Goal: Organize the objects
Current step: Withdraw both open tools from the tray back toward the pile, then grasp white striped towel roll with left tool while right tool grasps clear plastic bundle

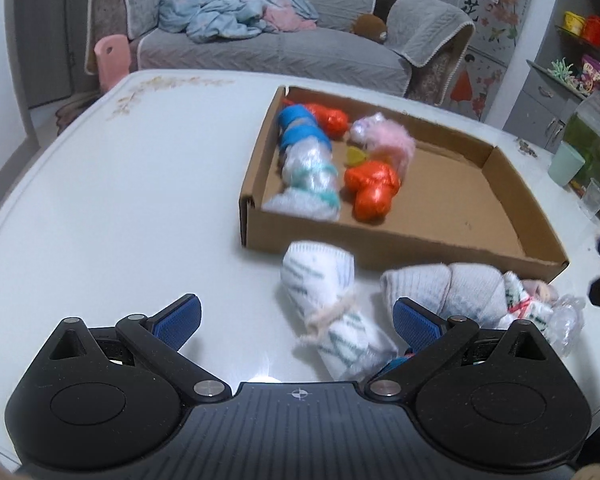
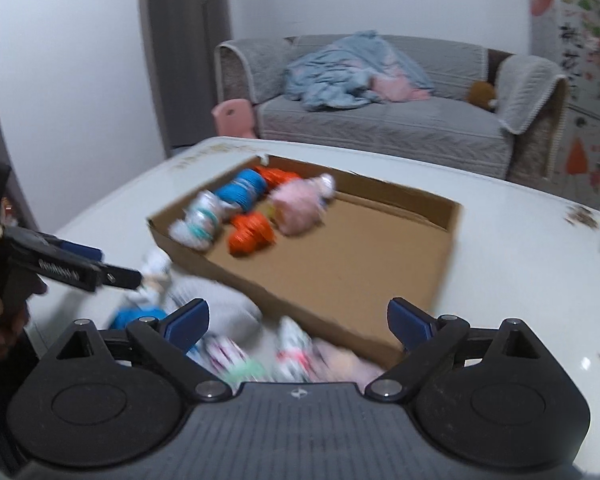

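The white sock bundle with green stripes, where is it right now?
In the left wrist view, the white sock bundle with green stripes lies on the table, just outside the cardboard box's near wall, left of the grey sock bundle.

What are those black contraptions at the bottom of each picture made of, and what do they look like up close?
Each is a black plastic hand-held gripper: the left gripper and right gripper look identical. A ribbed dark-grey centre plate carries a small crosshair mark, flanked by two rounded black lobes. Angled black link bars with silver pivot pins lead to two fingers faced with ridged blue pads.
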A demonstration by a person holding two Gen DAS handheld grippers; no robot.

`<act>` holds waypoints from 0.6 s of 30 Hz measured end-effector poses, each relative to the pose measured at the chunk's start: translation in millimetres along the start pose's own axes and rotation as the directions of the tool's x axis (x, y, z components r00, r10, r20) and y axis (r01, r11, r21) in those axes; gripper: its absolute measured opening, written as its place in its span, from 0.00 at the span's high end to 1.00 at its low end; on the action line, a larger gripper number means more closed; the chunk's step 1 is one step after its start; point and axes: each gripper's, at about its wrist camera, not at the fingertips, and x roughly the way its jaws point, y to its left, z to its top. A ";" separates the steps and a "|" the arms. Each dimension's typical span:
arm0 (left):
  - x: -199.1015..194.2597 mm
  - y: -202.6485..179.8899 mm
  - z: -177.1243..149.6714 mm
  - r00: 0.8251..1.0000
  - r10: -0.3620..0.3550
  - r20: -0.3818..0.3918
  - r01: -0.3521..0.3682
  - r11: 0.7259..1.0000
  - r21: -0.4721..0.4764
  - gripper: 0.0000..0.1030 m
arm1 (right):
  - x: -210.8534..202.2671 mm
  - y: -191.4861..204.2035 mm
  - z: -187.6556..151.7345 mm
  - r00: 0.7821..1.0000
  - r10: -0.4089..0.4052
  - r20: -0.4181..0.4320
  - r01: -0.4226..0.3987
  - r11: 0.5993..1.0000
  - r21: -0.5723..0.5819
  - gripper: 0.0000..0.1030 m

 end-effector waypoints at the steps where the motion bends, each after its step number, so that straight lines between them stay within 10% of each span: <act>1: 1.2 0.1 -1.5 1.000 0.004 -0.003 -0.004 1.000 0.000 0.01 | -2.8 -2.6 -7.1 1.000 -0.016 0.008 0.016 1.000 0.008 0.05; 18: 31.1 -4.5 -5.7 0.998 0.047 -0.036 -0.046 0.998 0.048 0.01 | 18.7 -25.5 -57.7 0.996 -0.087 -0.022 0.089 0.992 0.090 0.06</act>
